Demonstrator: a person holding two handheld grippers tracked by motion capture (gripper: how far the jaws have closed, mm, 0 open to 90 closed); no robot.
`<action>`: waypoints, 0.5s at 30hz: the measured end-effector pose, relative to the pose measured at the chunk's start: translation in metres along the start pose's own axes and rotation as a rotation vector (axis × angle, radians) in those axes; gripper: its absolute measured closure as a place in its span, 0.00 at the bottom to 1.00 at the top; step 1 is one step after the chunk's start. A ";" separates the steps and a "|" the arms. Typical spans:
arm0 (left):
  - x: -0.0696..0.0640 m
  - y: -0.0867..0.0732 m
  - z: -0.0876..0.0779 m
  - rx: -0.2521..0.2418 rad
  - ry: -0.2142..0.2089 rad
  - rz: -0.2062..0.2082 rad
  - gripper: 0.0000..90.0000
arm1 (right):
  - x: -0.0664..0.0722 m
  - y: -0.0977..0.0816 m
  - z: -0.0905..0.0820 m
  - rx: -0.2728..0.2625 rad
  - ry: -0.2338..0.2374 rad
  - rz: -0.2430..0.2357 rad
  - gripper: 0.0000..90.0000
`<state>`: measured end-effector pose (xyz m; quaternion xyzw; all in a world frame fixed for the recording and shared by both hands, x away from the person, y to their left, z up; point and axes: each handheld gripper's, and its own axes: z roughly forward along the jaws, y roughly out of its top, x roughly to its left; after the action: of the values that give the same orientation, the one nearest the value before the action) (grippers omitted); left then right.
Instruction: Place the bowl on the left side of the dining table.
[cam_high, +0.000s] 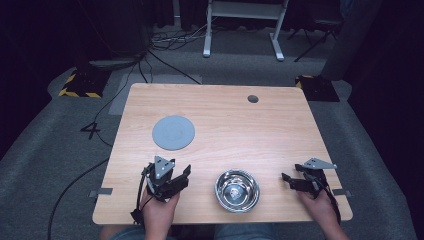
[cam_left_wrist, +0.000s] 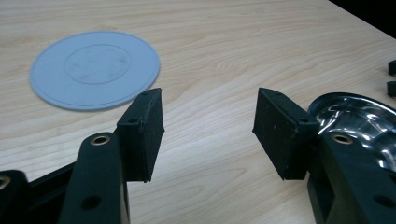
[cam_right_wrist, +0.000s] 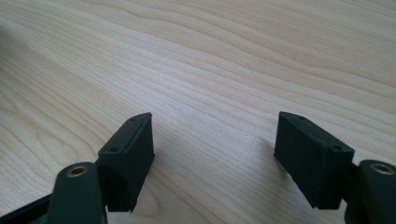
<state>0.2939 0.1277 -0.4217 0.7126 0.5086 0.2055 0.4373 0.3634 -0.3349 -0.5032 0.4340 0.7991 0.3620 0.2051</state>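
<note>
A grey disc (cam_high: 173, 132) lies flat on the wooden tabletop (cam_high: 250, 130). Nearer the person, the left claw (cam_high: 186, 175) hangs with jaws apart, gripping nothing. Just right of it sits a steel bowl (cam_high: 237, 190), seemingly empty. Far right, the right claw (cam_high: 286, 179) gapes, empty too.

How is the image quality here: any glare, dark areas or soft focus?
High view: table evenly lit, surroundings very dark, metal bowl throws bright reflections. Left gripper view: grey plate slightly soft, glare streaks on the bowl's rim. Right gripper view: wood grain sharp nearby, softer farther off, faint shadows under the tool.
</note>
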 end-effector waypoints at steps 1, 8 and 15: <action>-0.002 0.002 0.001 0.009 -0.003 0.001 0.48 | 0.000 0.000 0.000 0.000 0.000 0.000 0.31; -0.017 0.008 0.011 0.032 -0.037 0.027 0.48 | 0.000 0.000 0.000 0.000 0.000 0.000 0.32; -0.035 0.012 0.024 0.075 -0.081 0.059 0.48 | 0.000 0.000 0.000 0.001 0.000 0.001 0.31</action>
<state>0.3042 0.0851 -0.4187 0.7509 0.4766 0.1702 0.4243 0.3633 -0.3348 -0.5032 0.4346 0.7990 0.3617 0.2047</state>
